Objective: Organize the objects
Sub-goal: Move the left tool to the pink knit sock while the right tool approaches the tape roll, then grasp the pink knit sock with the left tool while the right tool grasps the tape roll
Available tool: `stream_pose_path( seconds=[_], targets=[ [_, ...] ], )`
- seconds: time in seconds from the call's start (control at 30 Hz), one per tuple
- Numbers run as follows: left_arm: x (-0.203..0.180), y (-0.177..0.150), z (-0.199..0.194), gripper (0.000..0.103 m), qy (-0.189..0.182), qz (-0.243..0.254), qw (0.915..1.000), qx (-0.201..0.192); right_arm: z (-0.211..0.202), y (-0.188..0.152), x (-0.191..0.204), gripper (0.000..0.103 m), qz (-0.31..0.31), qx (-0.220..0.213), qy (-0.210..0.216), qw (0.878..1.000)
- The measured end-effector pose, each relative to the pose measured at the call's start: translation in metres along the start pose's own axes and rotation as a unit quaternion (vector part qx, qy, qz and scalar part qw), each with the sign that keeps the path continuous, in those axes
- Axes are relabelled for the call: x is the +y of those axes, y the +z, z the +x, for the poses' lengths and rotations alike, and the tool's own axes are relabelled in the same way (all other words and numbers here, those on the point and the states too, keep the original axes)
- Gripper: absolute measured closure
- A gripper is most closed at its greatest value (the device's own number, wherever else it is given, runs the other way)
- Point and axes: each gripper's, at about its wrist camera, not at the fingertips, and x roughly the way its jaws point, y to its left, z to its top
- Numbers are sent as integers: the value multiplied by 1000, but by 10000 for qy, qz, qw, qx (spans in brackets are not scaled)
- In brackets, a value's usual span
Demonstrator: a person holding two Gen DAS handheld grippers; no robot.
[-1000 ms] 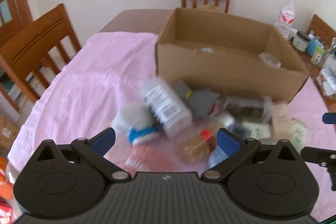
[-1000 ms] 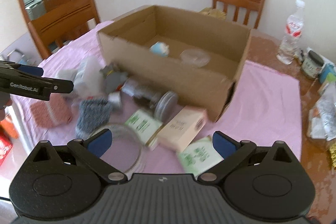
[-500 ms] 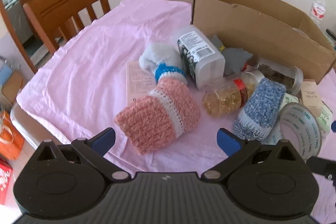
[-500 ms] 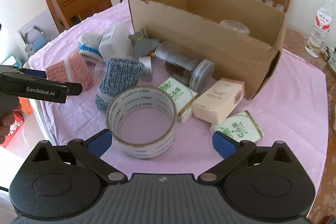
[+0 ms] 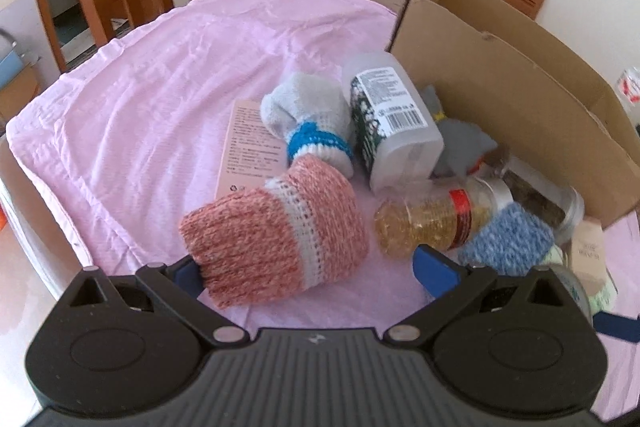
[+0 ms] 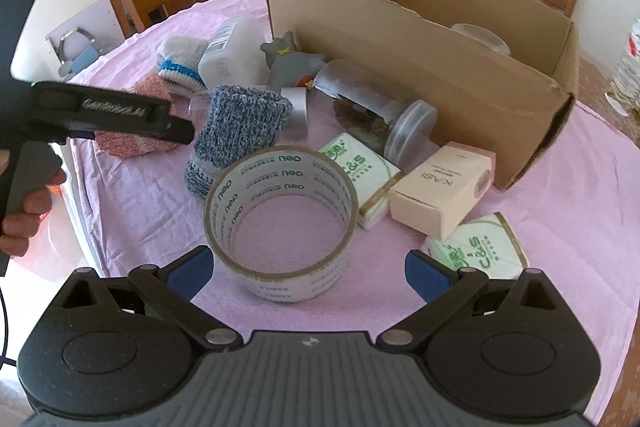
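Both tools spread wide over the cluttered worktop.
I see my left tool [image 5: 312, 269] straddling the pink knitted sock [image 5: 276, 235], my right tool [image 6: 306, 269] around the upright tape roll [image 6: 280, 223]; pink cloth [image 5: 160, 99], cardboard box [image 6: 420, 39] behind, wooden chairs beyond.

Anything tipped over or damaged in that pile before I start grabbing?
Nothing spilled. The clear jar, the white bottle and the amber bottle all lie on their sides. The cardboard box has a ragged near rim.
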Motion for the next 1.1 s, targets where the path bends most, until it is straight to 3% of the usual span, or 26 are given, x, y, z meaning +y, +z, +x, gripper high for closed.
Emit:
stream_pose_path(
  seconds=[0.33,0.63,1.1],
  targets=[
    [4,-8,-1,1,249,-196,9994,-119,12,6,8,0,-232,-56,128,9996],
    [23,-8,-12,1,346,-23,9994,-58,17,11,12,0,-399,-51,132,9991],
    [9,-4,-2,4,491,40,9986,-213,30,13,15,0,-461,-40,-49,9989]
  ],
)
